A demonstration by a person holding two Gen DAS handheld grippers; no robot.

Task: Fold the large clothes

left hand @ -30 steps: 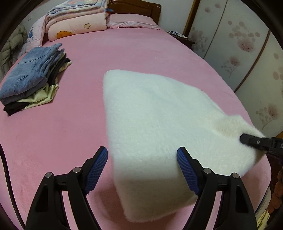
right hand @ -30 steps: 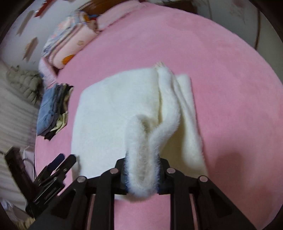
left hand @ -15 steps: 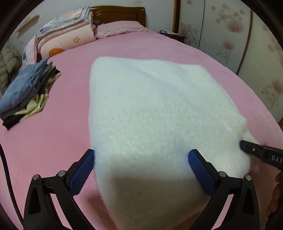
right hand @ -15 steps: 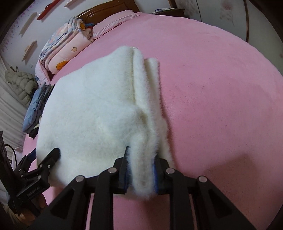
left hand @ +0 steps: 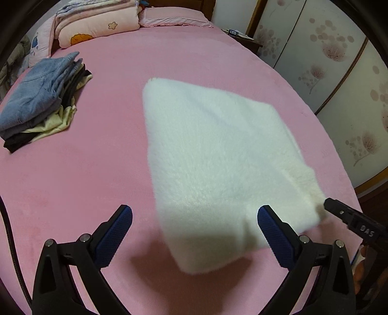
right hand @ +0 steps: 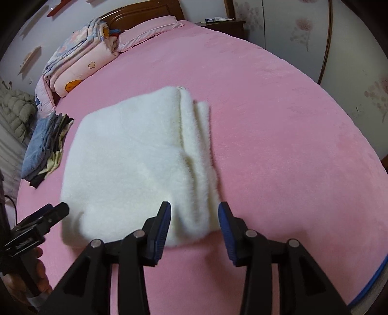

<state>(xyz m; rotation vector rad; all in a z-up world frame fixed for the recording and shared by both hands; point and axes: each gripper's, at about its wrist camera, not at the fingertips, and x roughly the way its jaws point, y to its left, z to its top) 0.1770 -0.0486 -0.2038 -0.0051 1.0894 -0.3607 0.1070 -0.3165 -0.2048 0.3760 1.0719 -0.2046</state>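
Note:
A white fluffy garment (left hand: pixel 218 157) lies folded into a thick rectangle on the pink bed (left hand: pixel 84 181). My left gripper (left hand: pixel 194 225) stands wide open over its near left corner, and its pads touch nothing. In the right wrist view the same garment (right hand: pixel 135 155) shows a rolled edge along its right side. My right gripper (right hand: pixel 194 218) is opening around the near end of that edge; the fabric sits between the blue pads, which no longer press on it. The right gripper's tip (left hand: pixel 349 218) shows beside the garment's right corner in the left wrist view.
A stack of folded clothes (left hand: pixel 41 101), blue denim on top, lies at the bed's left side. Folded quilts (left hand: pixel 97 24) and a pink pillow (left hand: pixel 174 17) sit by the headboard. Floral wardrobe doors (left hand: pixel 339 72) run along the right. A hand (right hand: pixel 36 273) holds the left gripper.
The right gripper was shut on the garment's rolled edge and has let it go; the edge now rests on the bed. The left gripper widened and drew back from the garment.

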